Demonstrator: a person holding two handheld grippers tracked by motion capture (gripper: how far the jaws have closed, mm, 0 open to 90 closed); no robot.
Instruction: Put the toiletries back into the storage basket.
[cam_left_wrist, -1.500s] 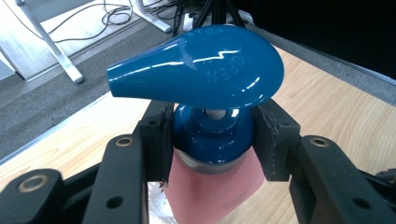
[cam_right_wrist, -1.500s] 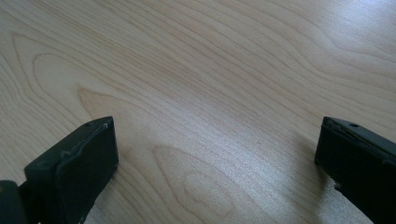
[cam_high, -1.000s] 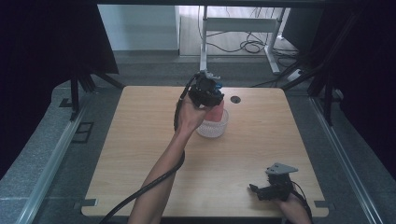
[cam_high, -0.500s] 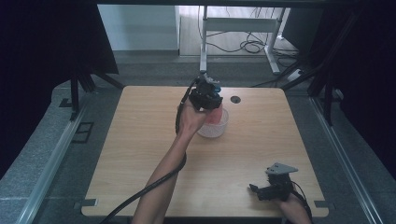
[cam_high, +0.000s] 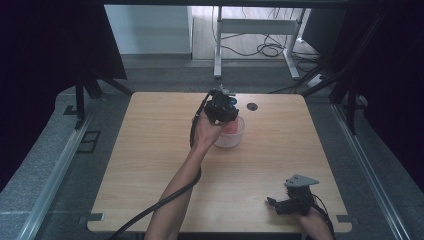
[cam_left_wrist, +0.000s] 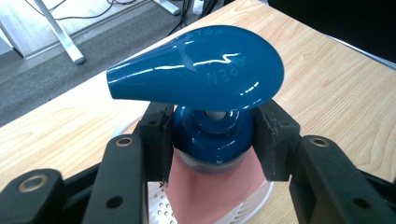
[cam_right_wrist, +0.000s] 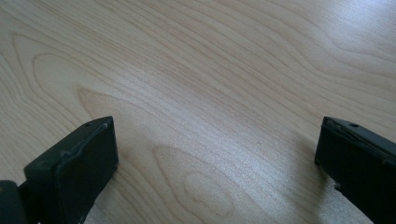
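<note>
Left tongs, clamped on the blue collar of a pump bottle just under its blue pump head, which bears the embossed word "OPEN"; further lettering there is unreadable. The pink bottle stands in a white perforated bowl near the middle of the tabletop's far edge. Right tongs, jaws wide apart and holding nothing, rest on the tabletop near the near right corner.
</note>
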